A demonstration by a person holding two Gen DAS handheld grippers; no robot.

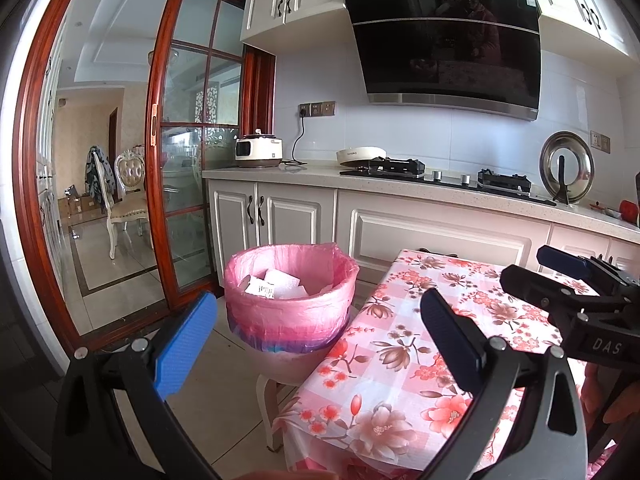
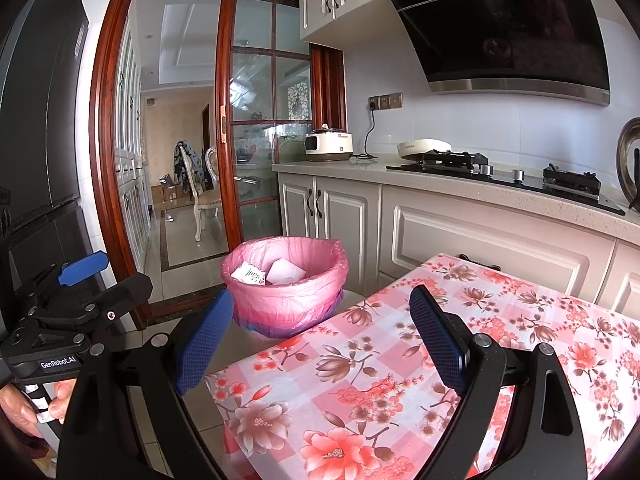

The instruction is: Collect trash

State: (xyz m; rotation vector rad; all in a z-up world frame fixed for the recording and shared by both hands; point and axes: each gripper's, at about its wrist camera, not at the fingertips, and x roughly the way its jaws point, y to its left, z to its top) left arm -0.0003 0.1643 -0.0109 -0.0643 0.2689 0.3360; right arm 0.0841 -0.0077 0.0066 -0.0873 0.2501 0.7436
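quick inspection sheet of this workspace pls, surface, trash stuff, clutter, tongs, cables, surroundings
surface: table with a pink floral tablecloth; nothing seen on the part in view
job's things: trash bin lined with a pink bag, standing on a stool beside the table's corner; white paper and foam scraps already inside
clutter: nothing seen on the table; no loose trash in view
grippers: left tongs open, empty; right tongs open, empty; both apart from the bin
cables: black power cord runs from a wall socket to the rice cooker on the counter
surroundings: gas hob with a pan, range hood, pot lid on a stand, sliding glass door open
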